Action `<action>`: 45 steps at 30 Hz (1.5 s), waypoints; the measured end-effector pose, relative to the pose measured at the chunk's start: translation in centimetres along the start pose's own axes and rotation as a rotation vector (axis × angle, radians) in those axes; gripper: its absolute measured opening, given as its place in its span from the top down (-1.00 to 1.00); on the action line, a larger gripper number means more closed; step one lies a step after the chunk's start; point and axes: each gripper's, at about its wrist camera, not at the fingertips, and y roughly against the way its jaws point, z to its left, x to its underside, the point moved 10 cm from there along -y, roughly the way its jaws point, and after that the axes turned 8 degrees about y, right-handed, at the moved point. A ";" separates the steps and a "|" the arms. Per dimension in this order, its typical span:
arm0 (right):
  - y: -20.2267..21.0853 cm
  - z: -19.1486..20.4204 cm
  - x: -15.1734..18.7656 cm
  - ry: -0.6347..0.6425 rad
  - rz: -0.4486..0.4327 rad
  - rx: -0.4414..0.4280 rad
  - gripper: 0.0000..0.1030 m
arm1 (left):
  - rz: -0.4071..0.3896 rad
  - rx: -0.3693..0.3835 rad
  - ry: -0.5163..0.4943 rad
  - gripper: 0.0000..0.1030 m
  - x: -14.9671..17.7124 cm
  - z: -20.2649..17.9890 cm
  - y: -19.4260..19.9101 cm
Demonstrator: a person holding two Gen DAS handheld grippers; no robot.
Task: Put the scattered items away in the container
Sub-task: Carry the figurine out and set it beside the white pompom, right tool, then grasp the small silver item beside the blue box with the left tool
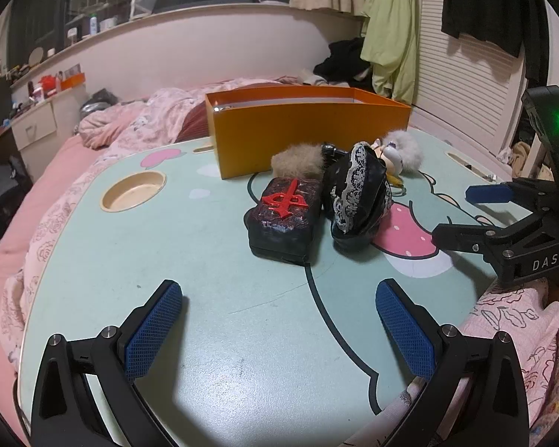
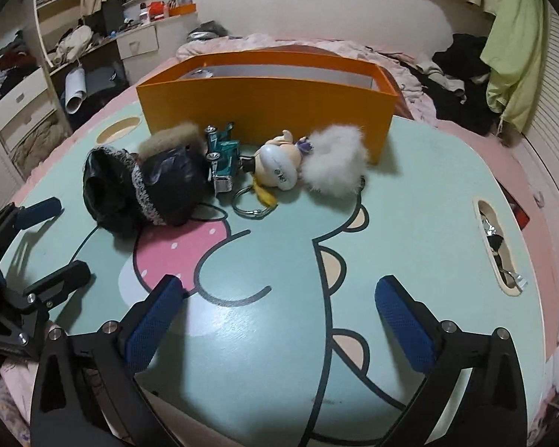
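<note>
An orange box stands at the far side of the green lap table; it also shows in the right wrist view. In front of it lie a dark block with a red sign, a black lace-trimmed pouch, a brown fur ball, a teal toy car, a doll keychain and a white fur ball. My left gripper is open and empty, short of the block. My right gripper is open and empty, short of the keychain.
The table rests on a pink bed. It has a round cup recess at the left and a slot at the right. The right gripper shows at the right edge of the left wrist view. Clothes hang behind.
</note>
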 end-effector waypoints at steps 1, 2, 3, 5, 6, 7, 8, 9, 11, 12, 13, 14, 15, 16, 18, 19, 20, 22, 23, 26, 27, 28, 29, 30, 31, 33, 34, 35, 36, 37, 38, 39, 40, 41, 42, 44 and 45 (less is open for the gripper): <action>0.0 0.0 0.0 0.001 -0.002 0.000 -0.99 | 0.000 0.000 0.000 -1.00 0.0 0.0 0.0; 0.1 0.0 0.0 0.002 -0.004 0.000 -0.99 | 0.000 0.000 0.000 -1.00 0.0 0.0 0.0; 0.1 0.0 0.0 0.003 -0.006 -0.001 -0.99 | 0.000 0.000 0.000 -1.00 0.0 0.0 0.0; 0.1 0.0 0.0 0.005 -0.010 -0.003 -0.99 | 0.000 0.001 0.001 -1.00 0.0 0.0 0.0; 0.0 0.1 0.0 0.006 -0.011 -0.004 -0.99 | 0.000 0.002 0.001 -1.00 0.0 0.0 0.1; 0.0 0.1 0.1 0.007 -0.012 -0.005 -0.99 | 0.001 0.001 0.001 -1.00 0.0 0.0 0.1; 0.0 0.1 0.1 0.008 -0.012 -0.005 -0.99 | 0.003 0.002 0.001 -1.00 0.0 0.0 0.1; 0.0 0.1 0.0 0.008 -0.012 -0.006 -0.99 | 0.005 0.003 0.001 -1.00 0.0 0.0 0.1; -0.1 0.1 0.1 0.009 -0.013 -0.008 -0.99 | 0.024 0.008 -0.005 -1.00 0.1 -0.1 0.3; -0.1 0.1 0.2 0.009 -0.014 -0.009 -0.99 | 0.039 0.008 -0.009 -1.00 0.2 -0.2 0.3; -0.1 0.2 0.2 0.009 -0.015 -0.010 -0.99 | 0.062 0.006 -0.012 -1.00 0.3 -0.3 0.3; -0.1 0.2 0.2 0.008 -0.015 -0.010 -0.99 | 0.097 0.003 -0.011 -1.00 0.3 -0.4 0.3; 0.0 0.2 0.2 0.008 -0.015 -0.010 -0.99 | 0.129 0.004 -0.001 -1.00 0.1 -0.4 0.3; 0.0 0.2 0.2 0.009 -0.015 -0.011 -0.99 | 0.143 0.012 0.019 -1.00 -0.5 -0.3 0.6; 0.0 0.3 0.3 0.009 -0.015 -0.011 -0.99 | 0.122 0.028 0.059 -1.00 -2.6 -0.1 1.5; -0.1 0.3 0.3 0.009 -0.016 -0.011 -0.99 | 0.102 0.029 0.069 -1.00 -4.1 0.1 1.9; 0.0 0.3 0.3 0.010 -0.016 -0.012 -0.99 | 0.085 0.026 0.071 -0.97 -5.6 0.2 2.2; -0.1 0.3 0.3 0.009 -0.016 -0.012 -0.99 | 0.067 0.011 0.047 -0.75 -8.7 0.3 2.2; -0.1 0.3 0.3 0.009 -0.016 -0.011 -0.99 | 0.069 0.000 0.023 -0.55 -10.3 0.3 1.8; -0.1 0.2 0.3 0.010 -0.016 -0.012 -0.99 | 0.112 -0.038 -0.033 0.05 -14.6 0.1 -0.7; -0.1 0.2 0.3 0.010 -0.016 -0.012 -0.99 | 0.139 -0.059 -0.050 0.29 -15.8 0.0 -2.1; -0.1 0.2 0.3 0.009 -0.016 -0.012 -0.99 | 0.162 -0.086 -0.067 0.41 -16.8 0.0 -3.4; -0.1 0.2 0.3 0.009 -0.016 -0.012 -0.99 | 0.186 -0.120 -0.088 0.56 -17.5 0.0 -4.8; -0.1 0.2 0.3 0.009 -0.016 -0.012 -0.99 | 0.210 -0.155 -0.113 0.59 -18.0 0.0 -6.3; -0.1 0.2 0.3 0.009 -0.016 -0.012 -0.99 | 0.236 -0.183 -0.136 0.60 -18.2 0.0 -7.5; -0.1 0.3 0.3 0.009 -0.016 -0.012 -0.99 | 0.291 -0.241 -0.179 0.62 -18.2 0.1 -10.1; -0.1 0.3 0.3 0.010 -0.017 -0.013 -0.99 | 0.310 -0.266 -0.195 0.64 -18.3 0.2 -11.2; -0.1 0.3 0.3 0.010 -0.018 -0.014 -0.99 | 0.330 -0.282 -0.212 0.69 -18.3 0.2 -12.1; 0.0 0.3 0.3 0.011 -0.020 -0.016 -0.99 | 0.350 -0.291 -0.228 0.69 -18.2 0.2 -13.0; 0.0 0.3 0.3 0.011 -0.021 -0.016 -0.99 | 0.366 -0.298 -0.241 0.69 -18.1 0.2 -13.5; 0.0 0.4 0.2 0.011 -0.022 -0.017 -0.99 | 0.382 -0.312 -0.257 0.69 -18.0 0.3 -14.0; 0.0 0.4 0.2 0.011 -0.023 -0.018 -0.99 | 0.389 -0.334 -0.273 0.69 -18.1 0.4 -14.4; 0.0 0.4 0.2 0.011 -0.024 -0.019 -0.99 | 0.385 -0.359 -0.291 0.69 -18.2 0.5 -14.7; 0.0 0.4 0.2 0.012 -0.025 -0.020 -0.99 | 0.378 -0.376 -0.312 0.69 -18.3 0.4 -14.9; 0.0 0.4 0.2 0.012 -0.027 -0.022 -0.99 | 0.377 -0.380 -0.330 0.69 -18.3 0.3 -15.0; 0.0 0.4 0.1 0.013 -0.029 -0.025 -0.99 | 0.401 -0.386 -0.355 0.69 -17.7 0.2 -15.5; -0.1 0.5 0.1 0.013 -0.030 -0.026 -0.99 | 0.423 -0.393 -0.366 0.70 -17.3 0.3 -15.9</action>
